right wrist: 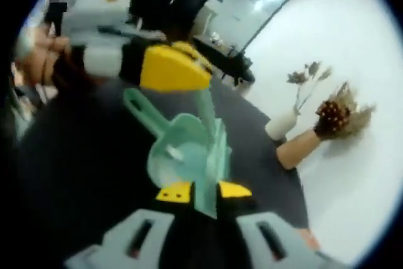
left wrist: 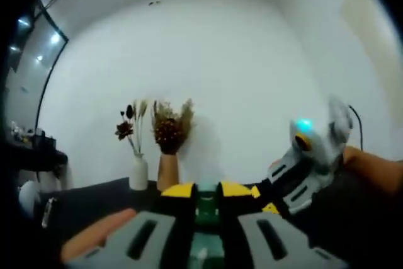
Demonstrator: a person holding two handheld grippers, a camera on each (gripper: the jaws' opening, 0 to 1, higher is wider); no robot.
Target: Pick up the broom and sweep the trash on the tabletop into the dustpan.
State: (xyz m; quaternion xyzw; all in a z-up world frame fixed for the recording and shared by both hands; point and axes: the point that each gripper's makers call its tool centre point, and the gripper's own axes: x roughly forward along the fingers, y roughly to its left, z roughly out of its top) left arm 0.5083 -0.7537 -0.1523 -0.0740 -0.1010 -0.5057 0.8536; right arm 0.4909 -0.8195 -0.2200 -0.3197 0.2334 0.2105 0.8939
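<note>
Grey jaws with yellow tips rise at the bottom of the right gripper view, where the right gripper pinches a thin mint-green plastic part standing on edge between them. I judge this to be the broom-and-dustpan set: a rounded, glossy pan body with a slim handle slanting up and left, and a flat blade running toward the left gripper, whose yellow pad meets the far end. Which piece is broom and which is dustpan is too blurred to tell.

Such moulded plastic should be light, stiff and somewhat slippery, so a firm hold on the flat handle, not the curved pan, looks safest.

In the left gripper view, the left gripper's own jaws are drawn close on a green piece between the yellow tips, so it too seems clamped on the set.

Beneath lies a matte black tabletop; no trash is clear on it. Farther off stand a white vase and an orange vase of dried flowers against a plain white wall.
</note>
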